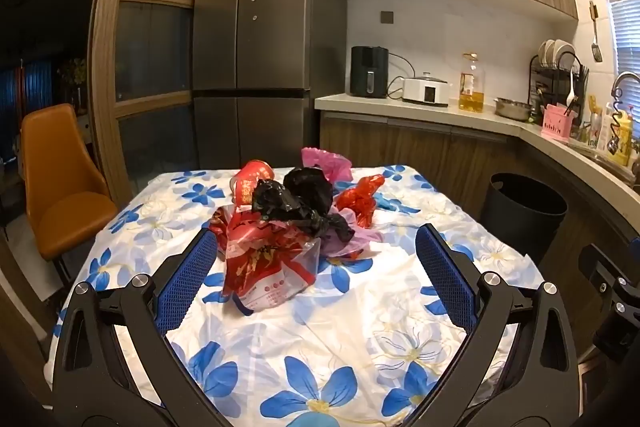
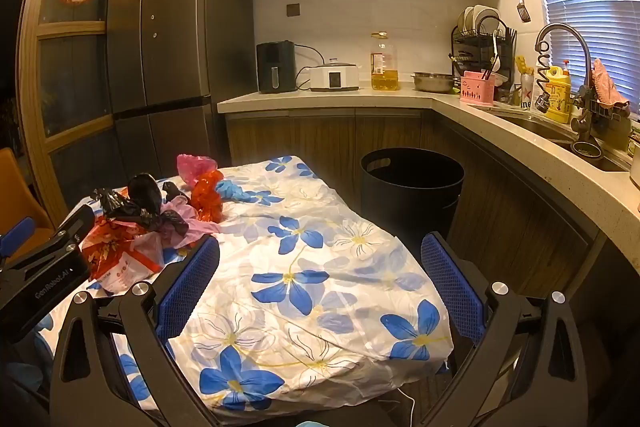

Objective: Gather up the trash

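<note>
— Room around the table [image 1: 360, 339]?
— Covered with a white cloth printed in blue flowers, creased, hanging over the near and right edges. Bare cloth across the whole near half and the right side. Stood apart from the counter [image 2: 520, 131] on the right, with a black bin [image 2: 412, 183] in the gap off the far right corner, open at the top. Orange chair [image 1: 60, 183] off the left edge. Tall grey fridge [image 1: 256, 39] beyond the far edge.
— And the trash?
— Heaped on the far left part of the cloth: a pile of crumpled bags [image 1: 288, 227]. Black plastic bag [image 1: 304, 203] on top, red printed wrapper [image 1: 268, 267] nearest, pink bag [image 1: 326, 163] at the far side, red cellophane [image 1: 360, 201] to the right, something pale blue [image 2: 234, 189] just beyond that.
— Claws?
— Left gripper [image 1: 316, 267] spread wide, released, nothing pinched, pointed at the pile with the red wrapper just ahead between the blue pads [image 1: 188, 287]. Right gripper [image 2: 320, 275] also fully released, over bare cloth near the right edge, pile off to its left.
</note>
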Demonstrator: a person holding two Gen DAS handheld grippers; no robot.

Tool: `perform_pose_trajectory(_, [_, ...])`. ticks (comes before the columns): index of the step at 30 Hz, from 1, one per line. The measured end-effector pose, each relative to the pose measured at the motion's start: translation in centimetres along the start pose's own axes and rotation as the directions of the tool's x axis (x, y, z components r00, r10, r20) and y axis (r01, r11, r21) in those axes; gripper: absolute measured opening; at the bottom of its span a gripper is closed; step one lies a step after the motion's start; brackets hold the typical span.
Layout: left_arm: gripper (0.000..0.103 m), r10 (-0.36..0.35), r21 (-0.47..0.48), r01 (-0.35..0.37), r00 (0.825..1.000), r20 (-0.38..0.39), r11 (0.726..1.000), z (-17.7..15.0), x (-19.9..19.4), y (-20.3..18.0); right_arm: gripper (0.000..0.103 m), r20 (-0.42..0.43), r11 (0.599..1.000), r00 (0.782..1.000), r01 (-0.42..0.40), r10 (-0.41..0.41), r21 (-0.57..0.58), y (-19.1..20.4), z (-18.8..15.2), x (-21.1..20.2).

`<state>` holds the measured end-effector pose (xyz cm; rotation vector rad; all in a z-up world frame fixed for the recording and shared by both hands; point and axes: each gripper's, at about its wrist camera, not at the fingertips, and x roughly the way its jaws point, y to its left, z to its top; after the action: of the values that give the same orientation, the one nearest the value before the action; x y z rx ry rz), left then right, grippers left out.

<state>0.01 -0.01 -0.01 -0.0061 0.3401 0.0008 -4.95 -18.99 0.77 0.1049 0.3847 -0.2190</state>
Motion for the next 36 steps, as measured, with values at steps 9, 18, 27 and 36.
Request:
perform_pose_trajectory(9, [0.097, 0.01, 0.018, -0.01, 1.0, -0.007, 1.0, 0.2, 0.4, -1.0, 0.098, 0.004, 1.0, 1.0, -0.001, 0.001, 0.0, 0.0, 0.1, -0.1])
perform_pose_trajectory(18, [0.097, -0.011, -0.013, 0.011, 1.0, 0.011, 1.0, 0.5, -0.4, 0.0, 0.098, 0.005, 1.0, 1.0, -0.002, 0.002, -0.001, -0.1, 0.2, -0.1])
perform_pose_trajectory(27, [0.097, -0.011, -0.015, 0.012, 1.0, 0.017, 1.0, 0.7, -0.3, 0.1, 0.098, 0.006, 1.0, 1.0, -0.003, 0.003, -0.001, 0.0, 0.3, -0.1])
perform_pose_trajectory(36, [0.097, -0.012, -0.014, 0.012, 1.0, 0.024, 1.0, 0.8, -0.5, 0.0, 0.098, 0.008, 1.0, 1.0, -0.002, 0.002, -0.001, 0.0, 0.3, -0.1])
